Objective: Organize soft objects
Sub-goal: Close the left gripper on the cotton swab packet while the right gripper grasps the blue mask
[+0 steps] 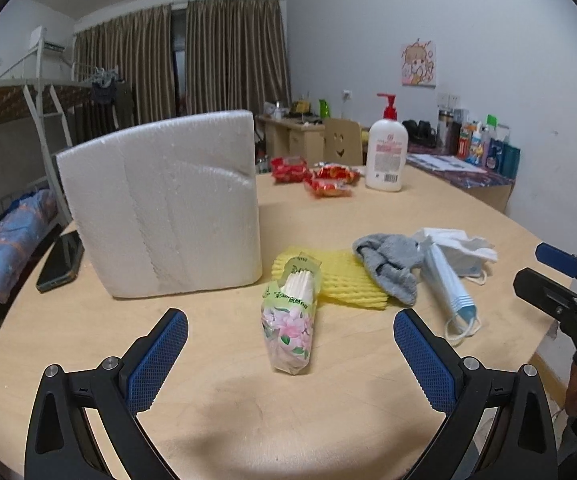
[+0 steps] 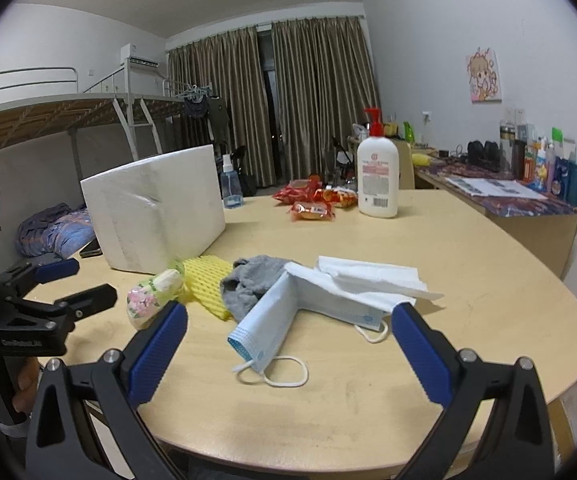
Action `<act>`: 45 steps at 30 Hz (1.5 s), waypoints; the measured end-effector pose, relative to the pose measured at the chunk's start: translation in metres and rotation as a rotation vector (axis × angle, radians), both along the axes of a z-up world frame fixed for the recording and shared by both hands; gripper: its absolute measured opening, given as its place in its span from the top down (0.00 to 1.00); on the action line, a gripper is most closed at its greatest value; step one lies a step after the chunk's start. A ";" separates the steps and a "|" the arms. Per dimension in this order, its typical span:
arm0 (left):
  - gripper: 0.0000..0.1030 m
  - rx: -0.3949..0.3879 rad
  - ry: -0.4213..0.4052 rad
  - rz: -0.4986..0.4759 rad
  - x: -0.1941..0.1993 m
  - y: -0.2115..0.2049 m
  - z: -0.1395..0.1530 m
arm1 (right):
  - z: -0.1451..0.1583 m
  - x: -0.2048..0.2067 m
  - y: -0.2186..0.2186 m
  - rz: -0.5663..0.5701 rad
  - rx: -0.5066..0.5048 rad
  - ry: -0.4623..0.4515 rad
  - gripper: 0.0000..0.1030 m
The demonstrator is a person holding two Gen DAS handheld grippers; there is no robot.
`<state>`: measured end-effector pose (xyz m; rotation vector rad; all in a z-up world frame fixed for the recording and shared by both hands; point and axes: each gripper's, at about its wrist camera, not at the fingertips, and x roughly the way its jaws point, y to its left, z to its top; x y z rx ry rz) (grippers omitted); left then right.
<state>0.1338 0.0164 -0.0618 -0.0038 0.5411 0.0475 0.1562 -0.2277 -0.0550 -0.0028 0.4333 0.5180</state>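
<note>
A flowered pack of cotton swabs [image 1: 290,320] lies on the wooden table [image 1: 248,408], straight ahead of my open, empty left gripper [image 1: 290,356]. Behind it lie a yellow foam net [image 1: 344,280], a grey sock [image 1: 392,264], a stack of blue face masks [image 1: 448,284] and a white tissue [image 1: 460,240]. My right gripper [image 2: 288,350] is open and empty, just in front of the face masks [image 2: 272,320]. The sock [image 2: 252,284], tissue [image 2: 368,276], foam net [image 2: 208,280] and swab pack [image 2: 152,296] show beyond. Each gripper shows in the other's view, the left gripper [image 2: 60,284] and the right gripper [image 1: 544,268].
A large white foam block [image 1: 164,208] stands at the left, a dark phone [image 1: 60,260] beside it. At the far side are red snack packets [image 1: 316,178], a white pump bottle [image 1: 386,152] and a small spray bottle [image 2: 230,184]. A cluttered desk [image 2: 508,196] lines the right wall.
</note>
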 end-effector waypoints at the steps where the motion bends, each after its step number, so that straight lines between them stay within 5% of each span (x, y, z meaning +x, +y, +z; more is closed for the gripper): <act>1: 0.00 0.001 0.008 0.002 0.003 0.001 -0.002 | -0.001 0.002 0.001 0.003 -0.004 0.005 0.00; 12: 0.00 -0.008 0.091 0.015 0.036 0.007 -0.016 | -0.012 0.018 0.022 0.071 -0.034 0.074 0.04; 16: 0.01 -0.016 0.118 0.018 0.045 0.012 -0.021 | -0.015 0.024 0.030 0.089 -0.046 0.097 0.20; 20: 0.05 -0.028 0.143 0.003 0.052 0.014 -0.026 | -0.018 0.031 0.033 0.072 -0.064 0.118 0.24; 24: 0.09 -0.043 0.179 -0.021 0.057 0.014 -0.031 | -0.022 0.037 0.038 0.066 -0.085 0.146 0.46; 28: 0.10 -0.045 0.195 -0.031 0.063 0.013 -0.033 | -0.025 0.042 0.037 0.052 -0.082 0.169 0.46; 40: 0.63 -0.058 0.261 -0.047 0.074 0.012 -0.043 | -0.031 0.046 0.041 0.030 -0.118 0.199 0.47; 45: 0.70 -0.058 0.249 -0.070 0.072 0.011 -0.043 | -0.030 0.046 0.040 0.023 -0.122 0.190 0.68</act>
